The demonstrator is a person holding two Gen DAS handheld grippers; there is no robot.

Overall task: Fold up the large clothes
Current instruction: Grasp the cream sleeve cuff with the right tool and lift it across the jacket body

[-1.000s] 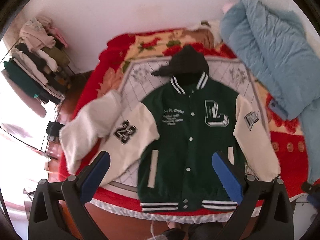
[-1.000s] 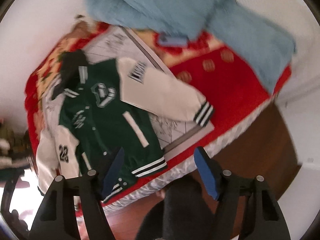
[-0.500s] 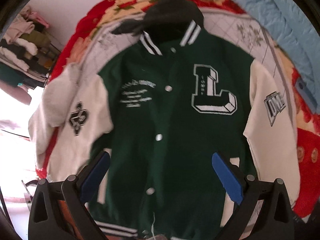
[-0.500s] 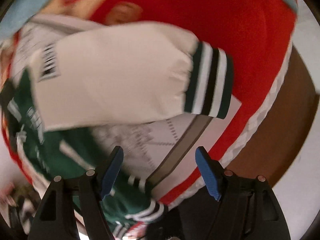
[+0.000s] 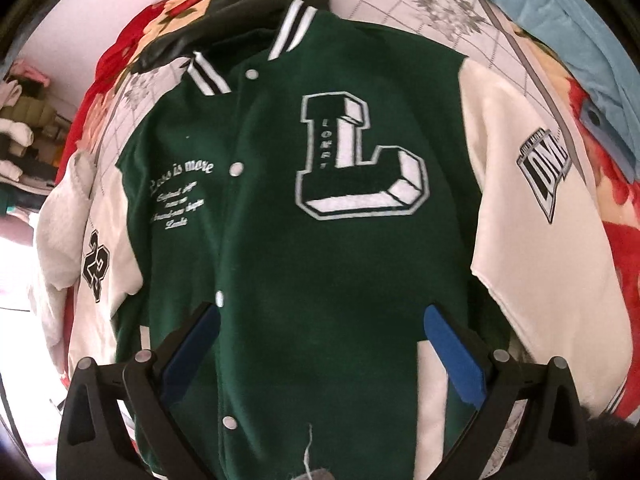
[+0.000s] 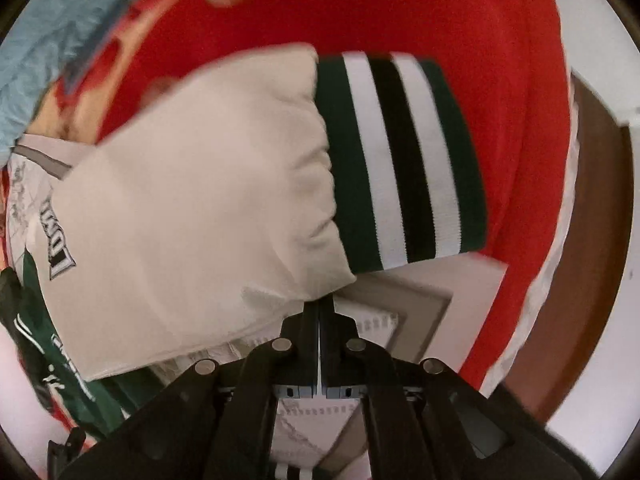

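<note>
While my left gripper (image 5: 320,340) hangs over the jacket (image 5: 320,272) with its blue pads (image 5: 192,344) standing wide apart, nothing sits pinched between them — only green cloth shows in the gap below. In the left wrist view, going from the left edge: a stack of folded clothes (image 5: 16,128) at the far left, then the cream sleeve (image 5: 100,264) with its black number patch, then the green body with white script, a row of white snaps and a big letter L (image 5: 360,160) at centre. A dark hood (image 5: 256,12) lies above the striped collar at the top. Right of the body comes the other cream sleeve (image 5: 532,216) with a black-and-white badge, then the red flowered blanket (image 5: 616,248), and a pale blue quilt (image 5: 580,28) in the upper right corner.

In the right wrist view, blue quilt fills the upper left, the cream sleeve (image 6: 192,200) spreads across the left and centre, and its green, white and black striped cuff (image 6: 404,160) lies right of centre on red blanket (image 6: 400,8). My right gripper (image 6: 319,304) at bottom centre has its jaws pressed together — the tips meet at the sleeve's lower edge, pinching the cream fabric just left of the cuff. Brown floor (image 6: 580,280) shows at the right.
</note>
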